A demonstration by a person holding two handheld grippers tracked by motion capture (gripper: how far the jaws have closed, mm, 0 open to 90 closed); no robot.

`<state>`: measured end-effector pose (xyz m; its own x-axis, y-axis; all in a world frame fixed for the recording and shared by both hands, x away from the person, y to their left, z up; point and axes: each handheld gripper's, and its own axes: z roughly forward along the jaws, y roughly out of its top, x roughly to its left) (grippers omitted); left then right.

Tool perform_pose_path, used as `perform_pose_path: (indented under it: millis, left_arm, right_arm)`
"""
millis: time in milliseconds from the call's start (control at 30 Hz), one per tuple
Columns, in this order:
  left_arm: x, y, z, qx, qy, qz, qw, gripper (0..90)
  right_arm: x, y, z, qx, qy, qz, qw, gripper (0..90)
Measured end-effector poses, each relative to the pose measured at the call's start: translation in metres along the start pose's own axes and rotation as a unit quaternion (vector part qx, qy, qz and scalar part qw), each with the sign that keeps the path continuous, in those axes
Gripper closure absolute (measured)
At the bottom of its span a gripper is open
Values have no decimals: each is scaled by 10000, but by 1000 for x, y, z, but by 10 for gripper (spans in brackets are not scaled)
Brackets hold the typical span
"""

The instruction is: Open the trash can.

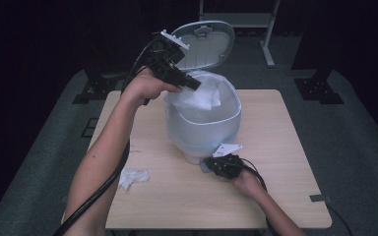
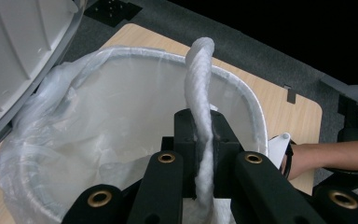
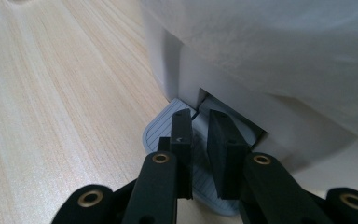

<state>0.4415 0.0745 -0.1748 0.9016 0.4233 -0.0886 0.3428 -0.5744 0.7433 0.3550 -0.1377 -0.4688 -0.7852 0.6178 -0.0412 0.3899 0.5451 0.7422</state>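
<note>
I observe a white pedal bin (image 1: 202, 123) standing at the middle of the wooden table (image 1: 275, 196), its lid (image 1: 204, 44) swung up at the far side and a clear plastic liner (image 2: 74, 126) folded over the rim. My left gripper (image 1: 192, 84) is raised over the bin's mouth, at its left edge. In the left gripper view its jaws are clamped on a twisted white paper tissue (image 2: 203, 116), which stands up between them directly above the liner's opening. The tissue is not yet inside the bin.

My right gripper (image 1: 215, 166) is low on the table at the near side of the bin's base. In the right gripper view its jaws stand slightly apart, holding nothing, and rest over the grey ribbed foot pedal (image 3: 168, 128) that projects from the bin's base. I cannot tell whether they press it.

A second crumpled tissue (image 1: 133, 176) lies on the table to the near left, well apart from the bin.
</note>
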Motion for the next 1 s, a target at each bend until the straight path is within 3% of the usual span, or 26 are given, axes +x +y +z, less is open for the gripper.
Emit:
perform_pose_path:
  millis: [567,1000]
  left_arm:
    - [1,4,20,76,-70,10,9999,817]
    - [4,2,27,133,-59,-2,9999,678]
  right_arm:
    - [0,0,0,-7,-2,-19,10000,797]
    - [0,0,0,-22,3,-22,10000,796]
